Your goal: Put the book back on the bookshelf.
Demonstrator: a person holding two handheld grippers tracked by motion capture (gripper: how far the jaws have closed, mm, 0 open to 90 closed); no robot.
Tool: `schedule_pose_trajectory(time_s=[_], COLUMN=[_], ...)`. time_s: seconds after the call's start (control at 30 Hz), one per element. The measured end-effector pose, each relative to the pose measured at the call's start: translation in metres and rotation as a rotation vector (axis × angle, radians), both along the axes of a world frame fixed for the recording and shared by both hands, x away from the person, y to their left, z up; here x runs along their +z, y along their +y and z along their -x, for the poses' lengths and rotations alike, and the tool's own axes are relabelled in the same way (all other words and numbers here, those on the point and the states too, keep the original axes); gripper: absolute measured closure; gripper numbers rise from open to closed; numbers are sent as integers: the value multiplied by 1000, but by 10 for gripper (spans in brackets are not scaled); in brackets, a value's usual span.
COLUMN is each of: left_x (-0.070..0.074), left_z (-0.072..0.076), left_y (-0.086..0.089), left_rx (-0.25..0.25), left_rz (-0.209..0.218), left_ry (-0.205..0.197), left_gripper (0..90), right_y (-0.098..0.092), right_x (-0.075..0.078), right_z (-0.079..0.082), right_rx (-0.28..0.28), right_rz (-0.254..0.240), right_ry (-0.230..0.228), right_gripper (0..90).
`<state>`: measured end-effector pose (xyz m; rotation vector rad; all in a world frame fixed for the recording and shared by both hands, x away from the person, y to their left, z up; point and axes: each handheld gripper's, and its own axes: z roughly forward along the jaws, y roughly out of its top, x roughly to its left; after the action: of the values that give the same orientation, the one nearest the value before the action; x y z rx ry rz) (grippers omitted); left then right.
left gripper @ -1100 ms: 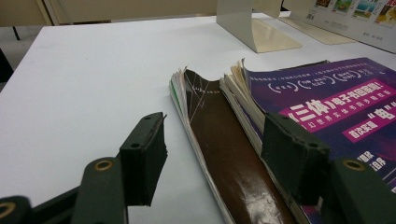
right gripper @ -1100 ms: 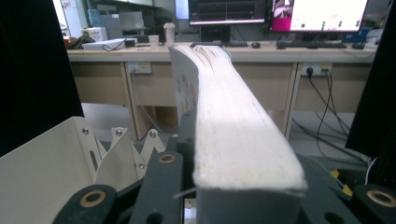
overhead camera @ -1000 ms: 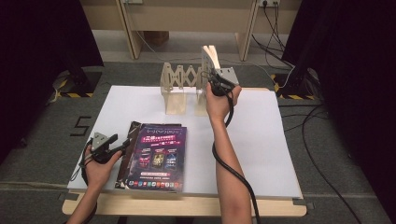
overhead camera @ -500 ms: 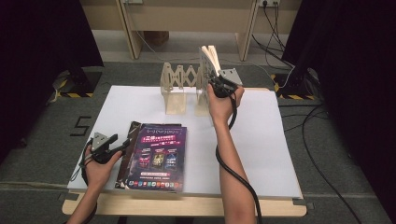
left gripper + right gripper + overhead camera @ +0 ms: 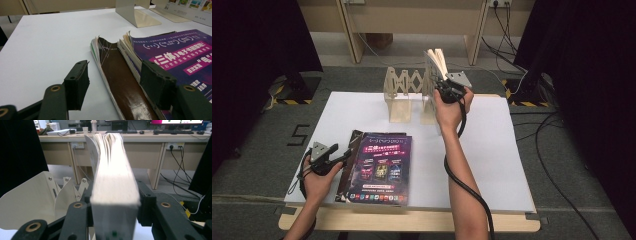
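Observation:
A thick pale book (image 5: 435, 59) (image 5: 113, 182) stands upright over the right end of the cream folding rack (image 5: 402, 90) (image 5: 37, 200) at the back of the table, its pages fanning apart at the top. My right gripper (image 5: 444, 90) (image 5: 113, 195) has it between the jaws, which have just been closing a little; both pads lie against its sides. A purple-covered book (image 5: 382, 167) (image 5: 175, 50) lies flat near the front on a brown-covered one (image 5: 349, 165) (image 5: 120, 82). My left gripper (image 5: 339, 159) (image 5: 115, 77) is open, its jaws astride the left edge of that stack.
The white table top (image 5: 512, 150) has bare room to the right of the right forearm and behind the flat stack. A second rack foot (image 5: 142, 18) stands beyond the stack. Cables (image 5: 557, 150) run over the dark floor at the right.
The upright book's pages have spread apart at the top between a second ago and now. Both hands have stayed where they were.

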<state>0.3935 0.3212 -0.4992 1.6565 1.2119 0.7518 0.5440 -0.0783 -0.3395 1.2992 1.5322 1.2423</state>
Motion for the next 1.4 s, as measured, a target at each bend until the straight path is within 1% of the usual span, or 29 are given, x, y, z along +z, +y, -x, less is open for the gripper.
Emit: schedule_pose_trajectory(time_s=[0.07, 0.13, 0.33, 0.4, 0.43, 0.53, 0.6, 0.63, 0.67, 0.73, 0.8, 0.87, 0.93, 1.03, 1.13, 1.17, 1.27, 1.3, 1.4], left_x=[0, 0, 0, 0, 0, 0, 0, 0, 0, 0, 0, 0, 0, 0, 0, 0, 0, 0, 0], left_z=[0, 0, 0, 0, 0, -1, -1, -1, -1, -1, 0, 0, 0, 0, 0, 0, 0, 0, 0], left_y=[0, 1, 0, 0, 0, 1, 1, 1, 1, 1, 1, 1, 1, 1, 0, 0, 0, 0, 0], left_rx=[3, 4, 3, 2, 4, 2, 3, 4, 4, 4, 4, 3, 4, 3, 2, 2, 0, 0, 0], left_rz=[8, 8, 10, 10, 11, 12, 14, 16, 16, 15, 13, 12, 15, 11, 7, 5, 1, 4, 2], left_ry=[0, 2, -1, -2, 0, 4, 4, 3, 4, 2, 0, -2, -3, -1, -2, -2, -2, -2, -2], left_gripper=[391, 391, 391, 391, 391, 391, 391, 391, 391, 391, 391, 390, 391, 391, 391, 391, 391, 392, 393], right_y=[2, 3, 6, 6, 6, 7, 8, 8, 9, 9, 9, 9, 8, 7, 7, 7, 6, 5, 3], right_x=[2, 2, 2, 0, -1, 1, 4, 5, 7, 8, 5, -2, -7, -8, -8, -8, -5, -3, 0], right_z=[-2, -4, -6, -6, -6, -7, -8, -9, -9, -9, -9, -10, -9, -8, -7, -6, 0, 2, 8], right_rx=[0, -4, -29, -47, -47, -34, -27, -21, -11, -13, -15, -22, -30, -27, -18, -13, -16, -10, 1], right_rz=[0, 4, 8, 2, -7, -15, -16, -15, -16, -15, -14, -15, -3, -10, 22, 19, 32, 22, 18], right_ry=[10, 22, 36, 14, 6, -9, -20, -33, -33, -47, -57, -47, -68, -66, -70, -67, -71, -70, -63], right_gripper=[661, 698, 742, 745, 745, 746, 747, 746, 747, 746, 746, 745, 744, 741, 732, 723, 666, 645, 604])
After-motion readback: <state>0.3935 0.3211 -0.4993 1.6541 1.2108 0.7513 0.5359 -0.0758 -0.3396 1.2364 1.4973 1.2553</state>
